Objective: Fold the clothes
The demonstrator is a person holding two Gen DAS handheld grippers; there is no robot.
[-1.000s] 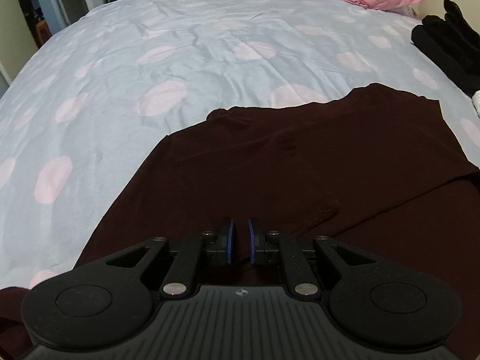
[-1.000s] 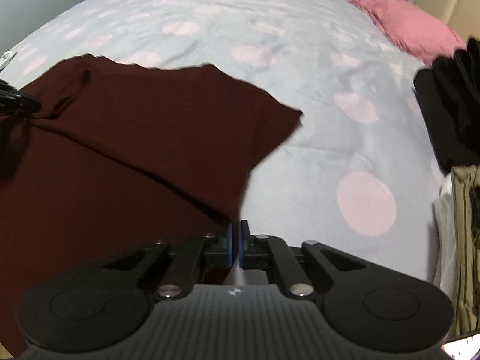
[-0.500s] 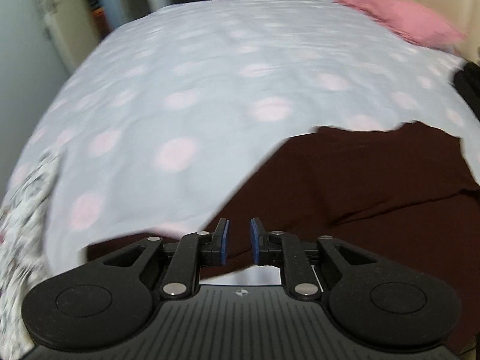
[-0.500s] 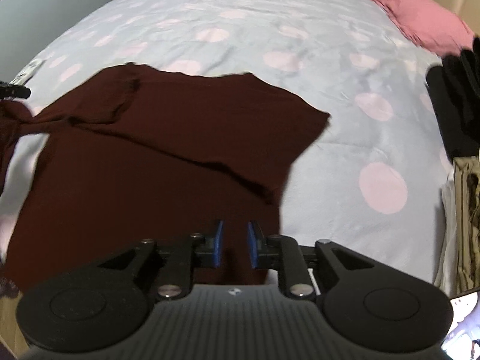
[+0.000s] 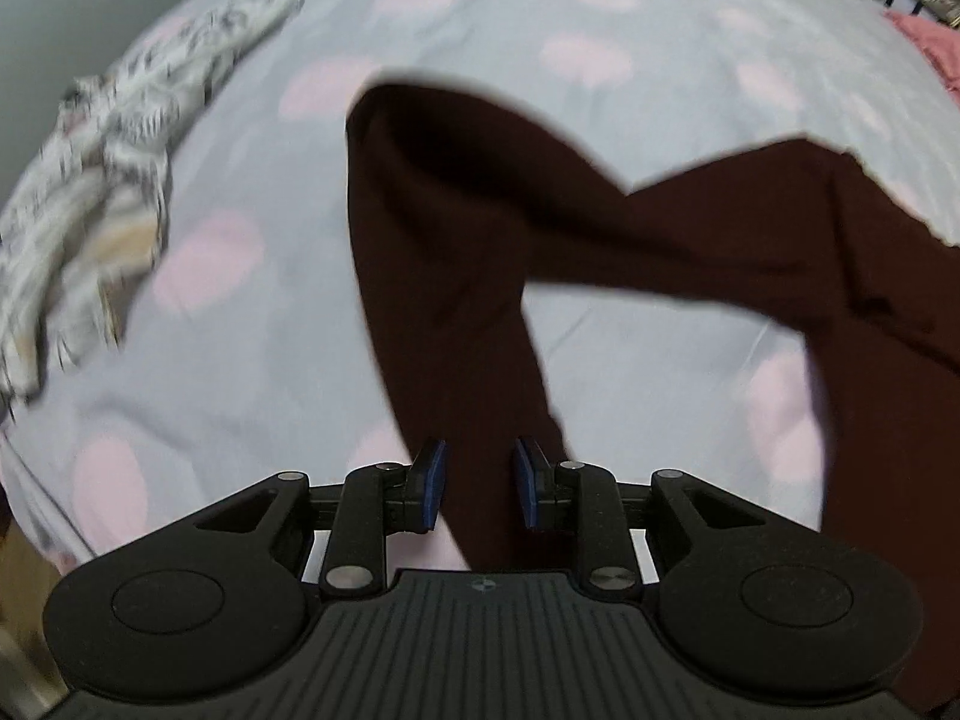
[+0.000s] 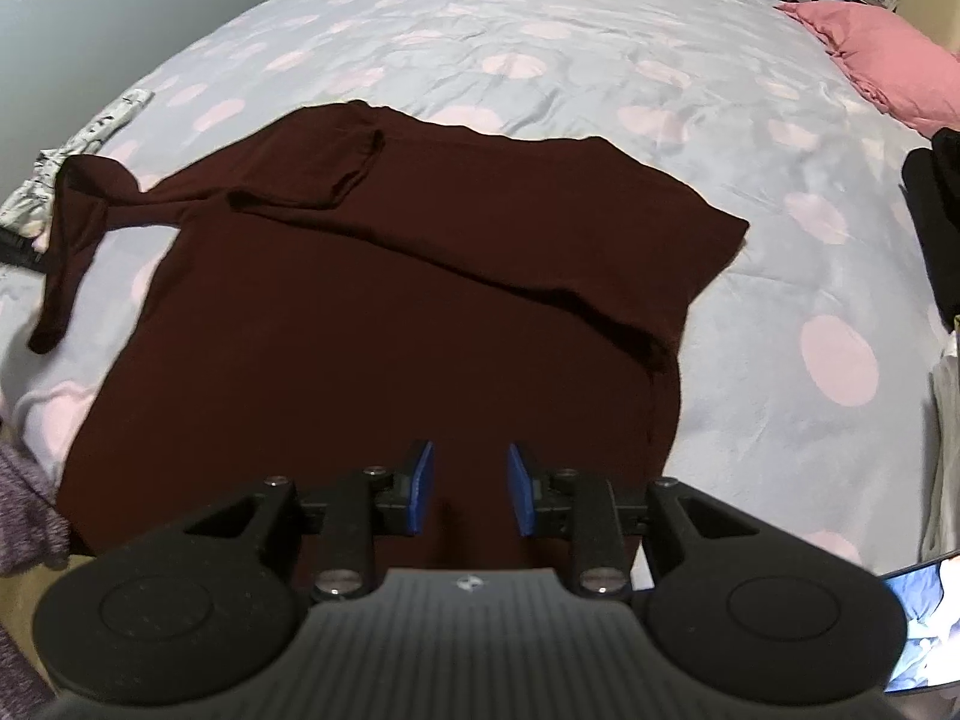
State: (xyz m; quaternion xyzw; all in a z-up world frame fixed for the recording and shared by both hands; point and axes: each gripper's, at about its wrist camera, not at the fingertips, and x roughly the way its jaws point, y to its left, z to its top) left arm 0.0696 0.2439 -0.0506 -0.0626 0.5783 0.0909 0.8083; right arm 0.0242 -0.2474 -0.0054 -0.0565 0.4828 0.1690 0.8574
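Flatly, soft maroon shirt [image 6: 372, 324] – sleeve [image 5: 438, 276] bent – drapes dotted sheet [image 6: 600, 60].

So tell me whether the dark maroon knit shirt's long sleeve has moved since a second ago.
Yes. The sleeve now trails out leftward toward the patterned white cloth; earlier it lay folded over the shirt's body.

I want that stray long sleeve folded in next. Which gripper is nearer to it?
Left. The left gripper hangs right over the sleeve, which runs between its open jaws. The right gripper sits at the maroon top's opposite side, near the hem.
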